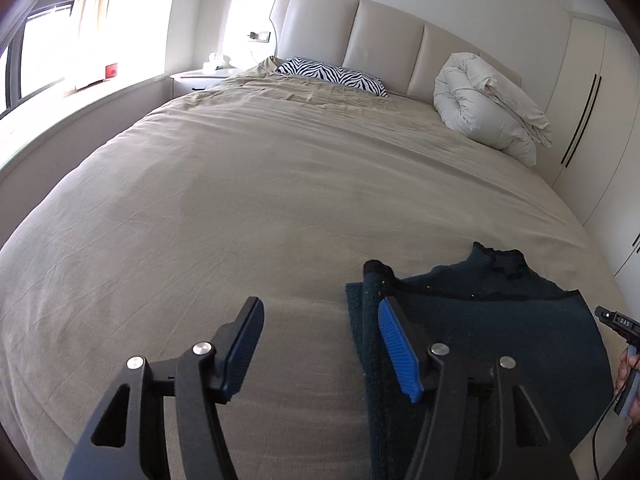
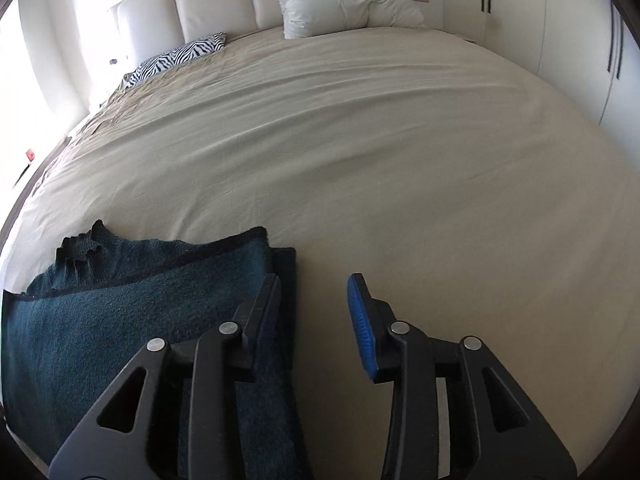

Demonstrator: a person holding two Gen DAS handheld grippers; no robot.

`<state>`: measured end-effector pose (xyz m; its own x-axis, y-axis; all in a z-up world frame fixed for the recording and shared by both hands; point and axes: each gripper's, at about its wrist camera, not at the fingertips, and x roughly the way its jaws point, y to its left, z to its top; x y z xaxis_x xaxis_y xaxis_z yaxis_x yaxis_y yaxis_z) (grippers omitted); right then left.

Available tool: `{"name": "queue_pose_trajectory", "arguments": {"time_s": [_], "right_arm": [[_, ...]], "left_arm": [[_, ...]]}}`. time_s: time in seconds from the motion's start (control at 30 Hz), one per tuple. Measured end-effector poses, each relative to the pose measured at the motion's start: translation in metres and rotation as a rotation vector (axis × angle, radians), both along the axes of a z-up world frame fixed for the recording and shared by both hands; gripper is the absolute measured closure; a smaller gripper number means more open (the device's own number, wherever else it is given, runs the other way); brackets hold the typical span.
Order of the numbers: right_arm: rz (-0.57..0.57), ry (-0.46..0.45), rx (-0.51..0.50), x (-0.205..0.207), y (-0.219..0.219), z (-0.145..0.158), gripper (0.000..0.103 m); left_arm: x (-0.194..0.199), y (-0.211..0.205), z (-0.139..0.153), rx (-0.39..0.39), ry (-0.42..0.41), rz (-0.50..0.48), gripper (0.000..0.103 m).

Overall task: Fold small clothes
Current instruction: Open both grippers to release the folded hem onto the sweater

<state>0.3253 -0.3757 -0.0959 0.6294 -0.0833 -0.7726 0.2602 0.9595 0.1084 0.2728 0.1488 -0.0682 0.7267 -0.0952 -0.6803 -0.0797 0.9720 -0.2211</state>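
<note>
- Left gripper [image 1: 320, 344]: jaws apart, empty; the sweater [image 1: 480, 320] lies under its right finger.
- Right gripper [image 2: 314, 308]: jaws apart, empty; sweater's edge lies under its left finger.

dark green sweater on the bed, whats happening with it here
A person is folding the dark green sweater on the beige bed cover with a hand-held gripper in each hand. The left gripper and the right gripper are both open, one at each side edge of the sweater, gripping nothing. The sweater lies flat and partly folded, with its collar toward the headboard.
</note>
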Motion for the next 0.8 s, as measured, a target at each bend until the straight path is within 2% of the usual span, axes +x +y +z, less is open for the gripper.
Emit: {"name": "queue_pose_trajectory", "arguments": {"time_s": [0.1, 0.17, 0.23, 0.33, 0.43, 0.53, 0.57, 0.63, 0.8], "right_arm": [[-0.022, -0.022, 0.057, -0.024, -0.008, 0.006, 0.063], [0.003, -0.022, 0.077, -0.037, -0.003, 0.007, 0.063], [0.041, -0.016, 0.063, -0.062, 0.008, 0.005, 0.063], [0.102, 0.022, 0.02, -0.074, 0.027, -0.005, 0.063], [0.122, 0.06, 0.001, -0.09, 0.033, -0.018, 0.065], [0.109, 0.048, 0.036, -0.106, 0.032, -0.017, 0.081], [0.107, 0.05, 0.024, -0.107, 0.033, -0.017, 0.09], [0.108, 0.058, 0.002, -0.115, 0.034, -0.017, 0.094], [0.074, 0.064, -0.001, -0.128, 0.024, -0.018, 0.101]], "left_arm": [[-0.023, 0.002, 0.003, 0.003, -0.011, 0.012, 0.041], [-0.038, -0.005, 0.002, -0.001, -0.009, -0.004, 0.041], [-0.051, -0.016, 0.001, 0.01, -0.019, -0.025, 0.04], [-0.061, -0.034, -0.002, 0.037, -0.02, -0.072, 0.038], [-0.064, -0.039, -0.011, 0.017, 0.016, -0.084, 0.038], [-0.063, -0.034, -0.02, -0.002, 0.05, -0.067, 0.038], [-0.063, -0.032, -0.023, -0.004, 0.06, -0.061, 0.038], [-0.062, -0.028, -0.031, -0.015, 0.09, -0.052, 0.038], [-0.064, -0.029, -0.033, 0.003, 0.09, -0.055, 0.038]]}}
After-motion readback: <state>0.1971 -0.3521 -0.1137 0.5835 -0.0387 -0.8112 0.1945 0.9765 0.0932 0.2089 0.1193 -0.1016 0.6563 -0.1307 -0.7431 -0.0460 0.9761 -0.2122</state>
